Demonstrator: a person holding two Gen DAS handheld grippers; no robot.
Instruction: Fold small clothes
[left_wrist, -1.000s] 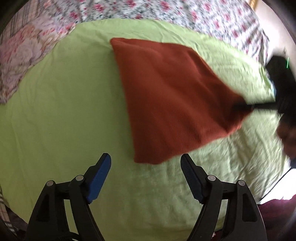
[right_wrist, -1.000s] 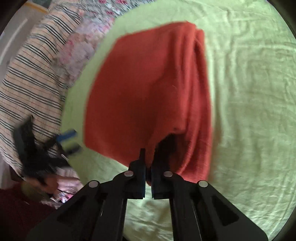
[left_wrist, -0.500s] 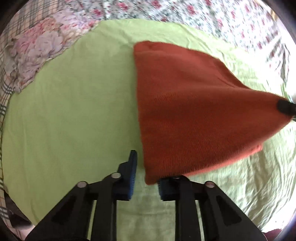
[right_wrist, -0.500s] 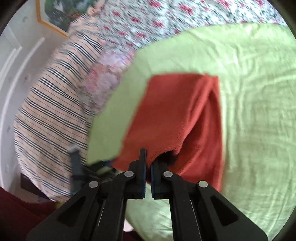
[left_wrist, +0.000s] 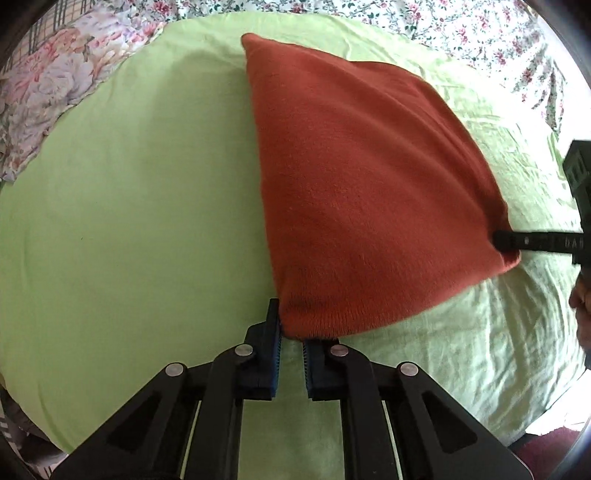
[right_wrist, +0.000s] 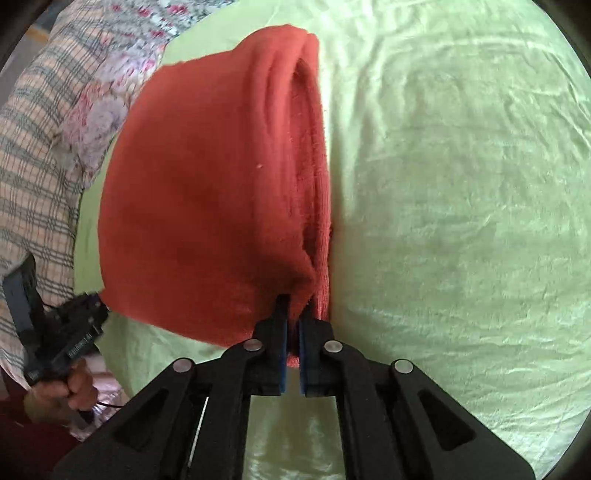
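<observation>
A rust-red knit garment (left_wrist: 362, 192), folded over, lies on a light green sheet (left_wrist: 129, 221). My left gripper (left_wrist: 291, 325) is shut on its near corner. My right gripper (right_wrist: 293, 314) is shut on another corner, where the folded layers (right_wrist: 310, 155) meet; its finger shows in the left wrist view (left_wrist: 532, 242) at the garment's right corner. The left gripper shows in the right wrist view (right_wrist: 70, 328) at the garment's lower left, held by a hand. The garment is stretched between the two grippers.
The green sheet (right_wrist: 461, 221) covers the bed and is wrinkled on the right. Floral bedding (left_wrist: 461, 29) lies beyond it, a floral cloth (left_wrist: 48, 85) at far left, and a checked cloth (right_wrist: 33, 140) at the left.
My left gripper went from wide open to shut on the garment's near corner. The right gripper stayed shut on its corner and the garment has been pulled flatter and wider.
</observation>
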